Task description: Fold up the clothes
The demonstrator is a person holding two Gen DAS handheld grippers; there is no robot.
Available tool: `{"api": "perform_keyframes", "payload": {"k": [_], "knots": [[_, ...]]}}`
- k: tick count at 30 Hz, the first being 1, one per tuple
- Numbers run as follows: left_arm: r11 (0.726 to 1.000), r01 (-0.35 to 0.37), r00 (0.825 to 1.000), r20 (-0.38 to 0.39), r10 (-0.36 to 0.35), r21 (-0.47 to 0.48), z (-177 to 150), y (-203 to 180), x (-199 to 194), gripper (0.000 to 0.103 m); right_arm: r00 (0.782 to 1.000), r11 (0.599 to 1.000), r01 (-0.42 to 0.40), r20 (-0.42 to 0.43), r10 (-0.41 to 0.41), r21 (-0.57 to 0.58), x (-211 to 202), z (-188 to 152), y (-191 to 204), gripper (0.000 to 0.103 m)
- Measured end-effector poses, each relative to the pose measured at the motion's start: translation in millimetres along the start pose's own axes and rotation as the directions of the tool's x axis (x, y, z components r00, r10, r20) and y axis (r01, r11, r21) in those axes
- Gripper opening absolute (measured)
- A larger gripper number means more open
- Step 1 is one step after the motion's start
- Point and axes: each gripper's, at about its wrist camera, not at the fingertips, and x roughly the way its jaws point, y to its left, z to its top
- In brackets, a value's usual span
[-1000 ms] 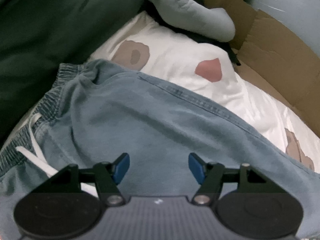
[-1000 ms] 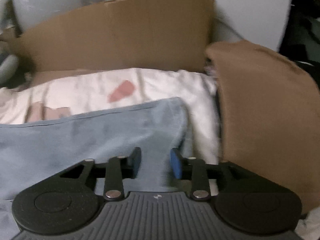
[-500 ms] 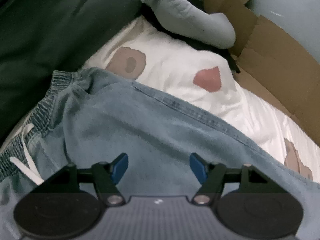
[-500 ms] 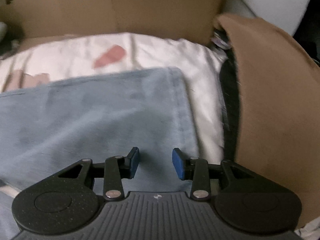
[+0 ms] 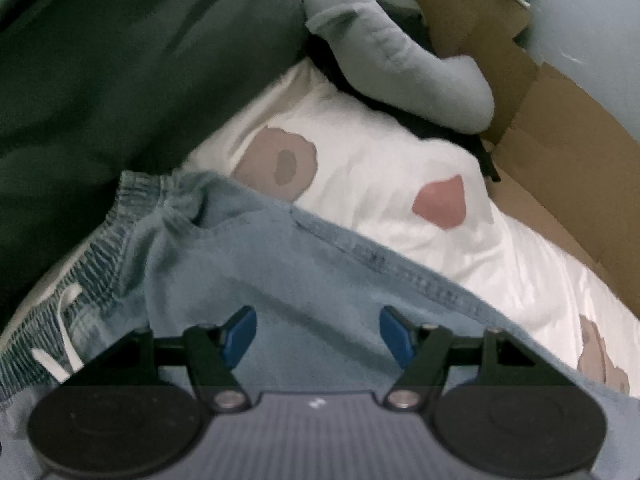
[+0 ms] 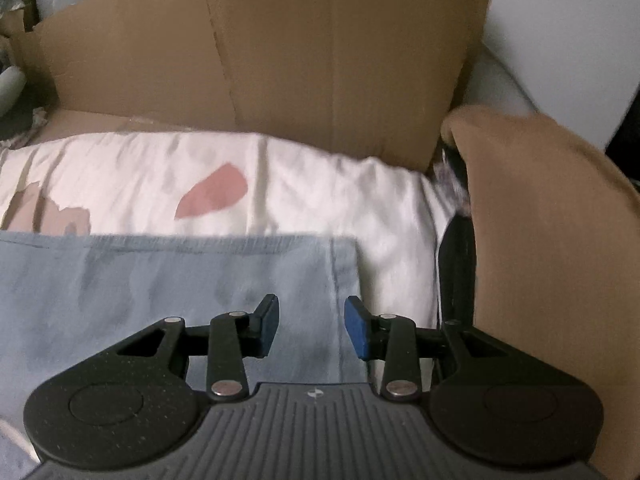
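Light blue denim trousers [image 5: 304,280] lie spread on a white printed sheet [image 5: 380,184]; the elastic waistband with its white drawstring [image 5: 68,344] is at the left in the left wrist view. My left gripper [image 5: 318,336] hovers over the upper leg, open, nothing between its blue pads. In the right wrist view the trouser leg [image 6: 160,280] ends in a hem [image 6: 344,276] near the right. My right gripper [image 6: 312,326] is over that hem end, open with a narrower gap, holding nothing.
A dark green cushion [image 5: 120,64] fills the left. A grey-blue garment [image 5: 400,60] lies at the back. Cardboard [image 6: 280,64] stands behind the sheet. A brown cloth [image 6: 552,240] hangs at the right, next to the hem.
Both views have shifted over the trousers. The right gripper moved toward the hem end and the cardboard came back into view. Neither gripper took hold of anything.
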Motion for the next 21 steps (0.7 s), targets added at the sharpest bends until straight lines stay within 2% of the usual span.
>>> {"api": "perform_keyframes", "payload": {"k": [6, 10, 11, 17, 21], "knots": [[1.000, -0.012, 0.999, 0.049, 0.013, -0.021, 37.4, 9.7, -5.6, 0.070, 1.000, 0.999, 0.003, 0.010, -0.004, 0.039, 24.8, 13.7, -7.5, 0.044], [0.999, -0.013, 0.998, 0.058, 0.016, -0.046, 63.7, 14.3, 0.7, 0.069, 1.000, 1.000, 0.011, -0.002, -0.011, 0.015, 35.1, 13.8, -6.8, 0.047], [0.998, -0.011, 0.998, 0.055, 0.014, -0.056, 69.5, 14.9, 3.8, 0.066, 1.000, 1.000, 0.010, -0.004, -0.010, 0.011, 36.4, 13.7, -6.7, 0.050], [0.997, 0.019, 1.000, 0.026, -0.017, -0.073, 94.2, 9.3, 28.3, 0.064, 1.000, 1.000, 0.007, 0.001, -0.007, -0.018, 40.8, 13.6, -6.6, 0.050], [0.997, 0.013, 0.999, -0.042, -0.016, -0.079, 95.8, 6.1, 51.9, 0.064, 1.000, 0.999, 0.008, -0.004, -0.008, -0.038, 45.9, 14.1, -6.4, 0.050]]}}
